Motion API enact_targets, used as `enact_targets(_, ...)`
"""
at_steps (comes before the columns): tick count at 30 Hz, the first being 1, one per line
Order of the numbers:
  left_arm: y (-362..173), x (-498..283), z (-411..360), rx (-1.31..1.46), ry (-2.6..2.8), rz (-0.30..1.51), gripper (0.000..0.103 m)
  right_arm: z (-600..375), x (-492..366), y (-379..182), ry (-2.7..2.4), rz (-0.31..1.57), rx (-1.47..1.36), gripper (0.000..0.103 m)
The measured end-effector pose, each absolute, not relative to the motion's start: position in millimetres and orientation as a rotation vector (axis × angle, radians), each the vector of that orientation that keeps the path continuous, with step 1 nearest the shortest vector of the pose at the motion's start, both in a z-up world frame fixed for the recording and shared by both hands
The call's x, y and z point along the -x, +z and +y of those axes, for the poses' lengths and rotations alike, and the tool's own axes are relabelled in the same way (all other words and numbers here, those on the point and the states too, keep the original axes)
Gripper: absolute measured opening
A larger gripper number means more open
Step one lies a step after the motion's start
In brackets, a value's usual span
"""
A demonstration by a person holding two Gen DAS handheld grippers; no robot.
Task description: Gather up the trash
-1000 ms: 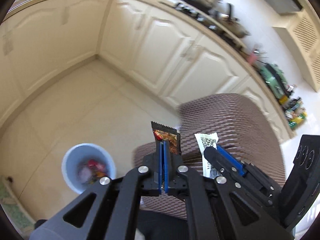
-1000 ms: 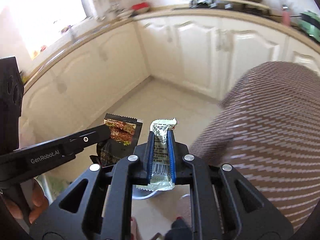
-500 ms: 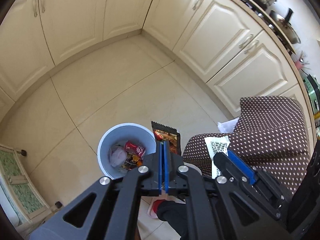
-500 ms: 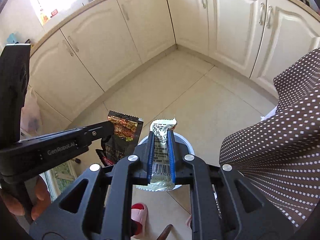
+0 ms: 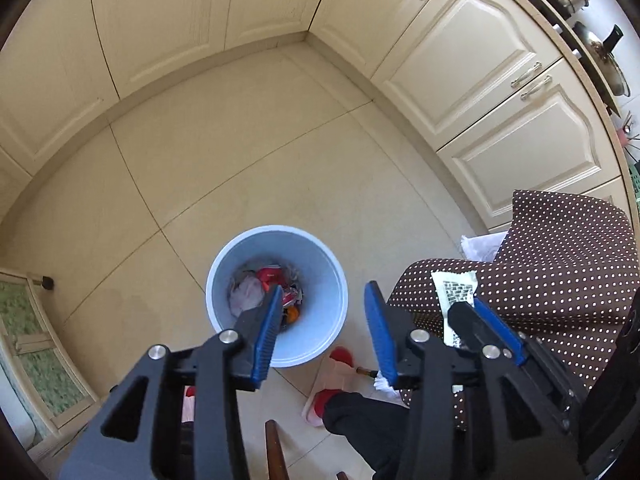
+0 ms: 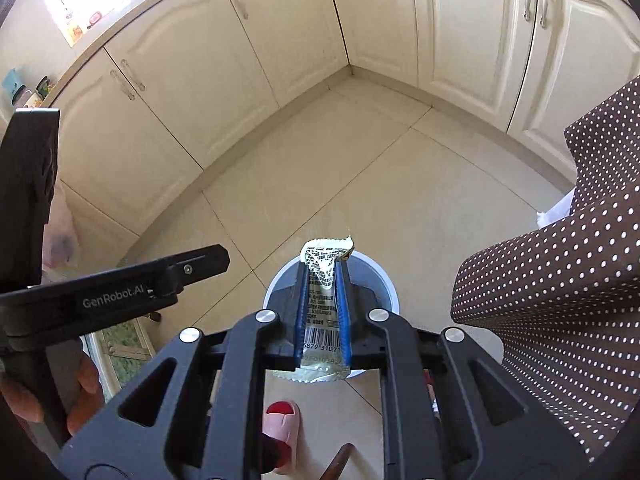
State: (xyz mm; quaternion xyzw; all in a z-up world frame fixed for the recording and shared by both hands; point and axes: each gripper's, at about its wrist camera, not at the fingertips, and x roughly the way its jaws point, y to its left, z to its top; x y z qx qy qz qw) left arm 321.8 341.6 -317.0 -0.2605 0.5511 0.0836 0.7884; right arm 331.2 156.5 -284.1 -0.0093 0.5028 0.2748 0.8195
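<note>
1. Pale-blue plastic, the waste bin [image 5: 276, 296] stands on the tiled floor [image 5: 240, 168] directly under both claws, already part-filled with wrappers and crumpled scraps.
2. Left claw [image 5: 322, 322] is opening; its blue pads stand apart with nothing between them, and the bin's mouth shows through the gap.
3. Right claw [image 6: 323, 304] is nearly closed, pinching a pale-green snack wrapper [image 6: 322, 312] upright, barcode end nearest the camera and torn top poking past the tips.
4. In the right wrist view the wrapper's top lines up with the bin's far rim [image 6: 372, 266], so the drop looks close to centred, though I judge it slightly toward the far side.
5. To do this step well: bring the right claw a little nearer over the middle of the opening and lower it before letting go, since a light, flat wrapper can flutter sideways.
6. Open the pads fully so the foil does not cling to one of them.
7. Keep clear of the dotted brown cloth [image 6: 560, 300] beside the bin.
</note>
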Motion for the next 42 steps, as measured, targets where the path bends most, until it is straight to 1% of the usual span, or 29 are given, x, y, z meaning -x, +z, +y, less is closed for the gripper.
enact_targets(2,-318.3,-318.6,342.3,0.560,0.187,1.191,0.045,157.6,-331.4,-286.4,0.586,1.074,0.017,0.014)
enact_targets(7,-318.0,-313.4,344.7,0.563,0.190,1.187,0.048,163.3,-330.3,-289.9,0.596,1.083,0.013,0.014)
enact_targets(12,-314.1,-310.1,349.1,0.574,0.191,1.172,0.053,168.2,-328.8,-288.4,0.610,1.082,0.009,0.015)
enact_targets(22,-303.9,-299.0,365.2,0.601,0.203,1.146,0.060,183.8,-321.0,-282.8,0.626,1.063,0.003,0.019)
enact_targets(24,-300.7,-297.0,364.7,0.599,0.204,1.140,0.062,182.8,-319.4,-280.5,0.621,1.055,0.009,0.024)
enact_targets(26,-295.4,-293.4,365.2,0.600,0.201,1.129,0.064,181.8,-317.6,-277.3,0.618,1.050,0.011,0.034)
enact_targets(30,-278.5,-284.0,356.6,0.564,0.192,1.107,0.065,171.1,-309.6,-264.8,0.602,1.026,0.017,0.036)
enact_targets(31,-274.3,-281.7,354.5,0.556,0.190,1.101,0.065,167.2,-306.9,-260.3,0.595,1.019,0.019,0.041)
enact_targets(32,-267.2,-277.6,350.7,0.544,0.186,1.088,0.067,162.9,-304.1,-255.2,0.588,1.009,0.022,0.043)
enact_targets(36,-239.4,-260.3,334.7,0.487,0.172,1.033,0.070,138.5,-282.7,-224.2,0.551,0.943,0.037,0.043)
enact_targets(42,-173.6,-213.6,287.8,0.345,0.151,0.888,0.076,86.1,-232.4,-167.4,0.492,0.805,0.038,0.052)
